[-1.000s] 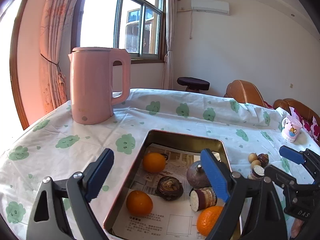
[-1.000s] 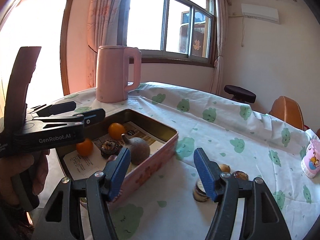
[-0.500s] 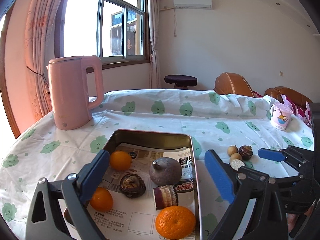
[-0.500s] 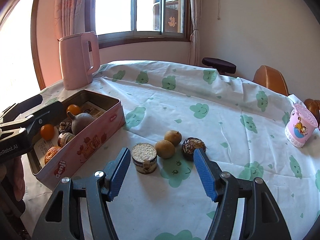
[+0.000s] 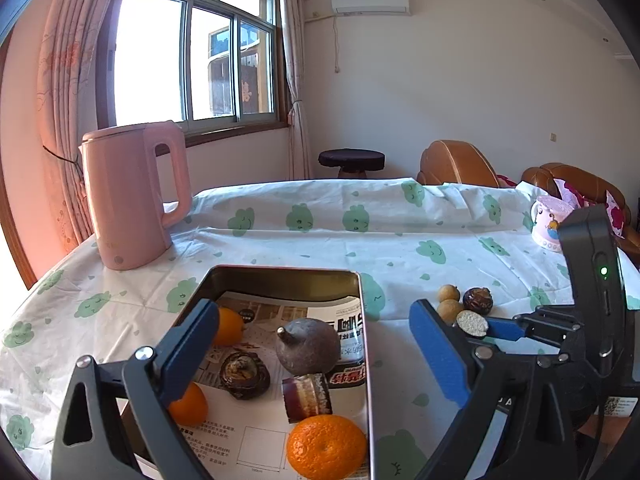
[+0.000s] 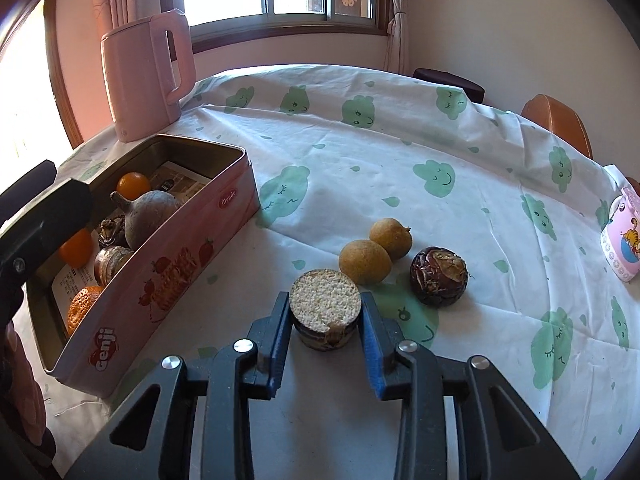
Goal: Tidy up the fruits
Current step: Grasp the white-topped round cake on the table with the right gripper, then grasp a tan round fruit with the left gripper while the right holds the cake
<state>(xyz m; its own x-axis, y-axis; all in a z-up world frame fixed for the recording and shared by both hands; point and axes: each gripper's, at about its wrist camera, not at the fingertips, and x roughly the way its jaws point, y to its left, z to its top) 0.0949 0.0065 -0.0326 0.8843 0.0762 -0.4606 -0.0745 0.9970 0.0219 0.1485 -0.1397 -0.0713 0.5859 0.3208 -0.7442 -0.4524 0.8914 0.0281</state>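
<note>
Fruit stump [image 6: 325, 307], cut face up, stands on the desk [image 6: 400, 152] clamped between the pads of the right gripper [image 6: 325, 334], just beside 2 longans [image 6: 365, 261] and right of the tin [image 6: 176, 276] of fruit, over which the left gripper [image 5: 316, 344] hangs wide open, empty.

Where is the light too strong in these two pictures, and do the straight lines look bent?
Left wrist view: the window is blown out white, and the wall and ceiling curve near the edges. Right wrist view: glare whitens the left edge beside the kettle, and the tablecloth bulges like a dome.
</note>
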